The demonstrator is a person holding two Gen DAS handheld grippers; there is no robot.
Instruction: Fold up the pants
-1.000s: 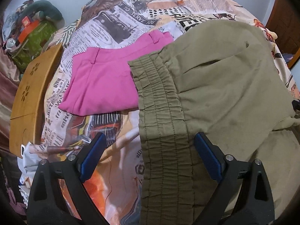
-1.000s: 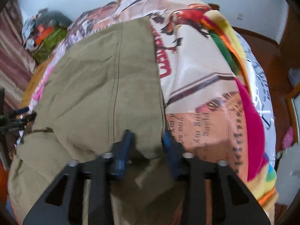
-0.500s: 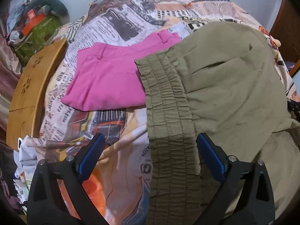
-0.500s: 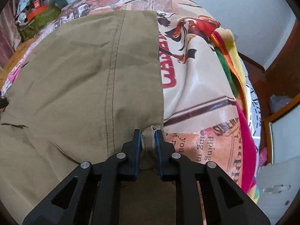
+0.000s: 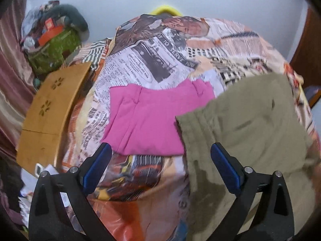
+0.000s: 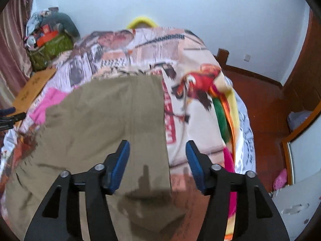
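Note:
Olive-green pants (image 5: 250,124) lie spread on the printed bedspread (image 5: 160,46), their elastic waistband toward the left. They also show in the right wrist view (image 6: 104,120), with their right edge running down the middle. My left gripper (image 5: 160,164) is open and empty, raised above the bed beside the waistband. My right gripper (image 6: 157,160) is open and empty above the pants' right edge. Folded pink pants (image 5: 152,118) lie left of the olive ones, partly under them.
A wooden lap table (image 5: 50,108) lies at the bed's left edge. A green bag piled with clutter (image 5: 52,46) stands by the curtain at the back left. The bed's right edge drops to a red-brown floor (image 6: 260,104). A white wall is behind the bed.
My right gripper was shut on the pants' edge half a second ago; it has opened and let go. Both grippers have lifted and pulled back from the pants.

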